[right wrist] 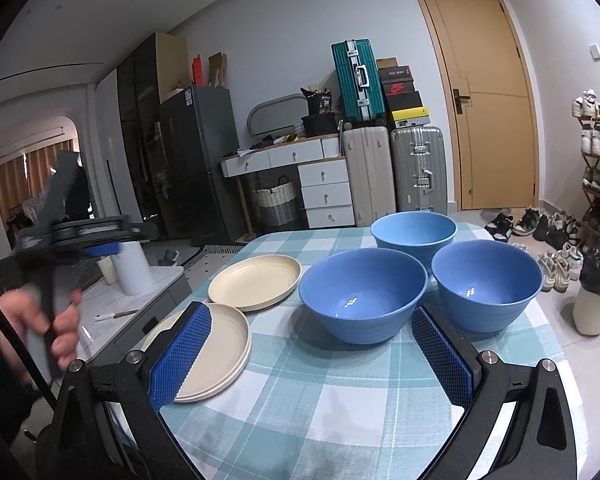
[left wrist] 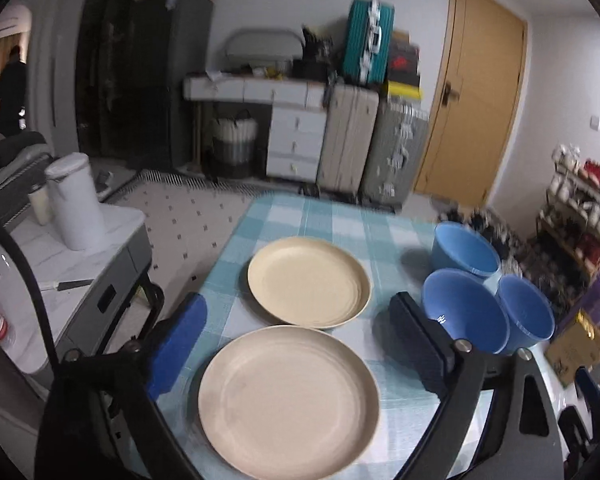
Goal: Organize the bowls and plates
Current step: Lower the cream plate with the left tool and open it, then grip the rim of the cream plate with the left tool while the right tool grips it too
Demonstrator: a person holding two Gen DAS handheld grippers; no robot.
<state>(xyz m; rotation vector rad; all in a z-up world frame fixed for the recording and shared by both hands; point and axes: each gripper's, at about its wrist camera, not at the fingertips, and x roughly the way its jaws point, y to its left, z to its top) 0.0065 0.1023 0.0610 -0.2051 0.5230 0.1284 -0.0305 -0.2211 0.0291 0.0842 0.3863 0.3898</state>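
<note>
Plates and bowls sit sorted by kind but not yet stacked on the table [right wrist: 340, 392], which is draped in a blue-and-white checked cloth. Two round, shallow cream plates of smooth matte plastic lie on the left side: the near cream plate [left wrist: 288, 398] and the far cream plate [left wrist: 309, 281], their rims almost touching. Three deep round blue bowls cluster on the right: a near-left blue bowl [right wrist: 362, 294], a near-right blue bowl [right wrist: 486, 286] and a far blue bowl [right wrist: 414, 232], all glossy inside and close together.

Above the near plate the left gripper [left wrist: 296, 344] hangs with its fingers spread wide and nothing between them. Its blue ribbed pads stand either side of the plate's far edge without touching it. The right gripper [right wrist: 310, 354] hovers low before the bowls, fingers likewise wide and empty.

Stacking like with like looks to be the step in hand. A plate is thin and lies flat, so I would pinch its raised rim from the edge, one pad slid under, then lift it level and lower it centred on the other plate. The bowls have sloping, slick walls; gripping one wall near the lip, pad inside and pad outside, should hold better than spanning the whole bowl. They look alike in size, so they ought to nest.
</note>
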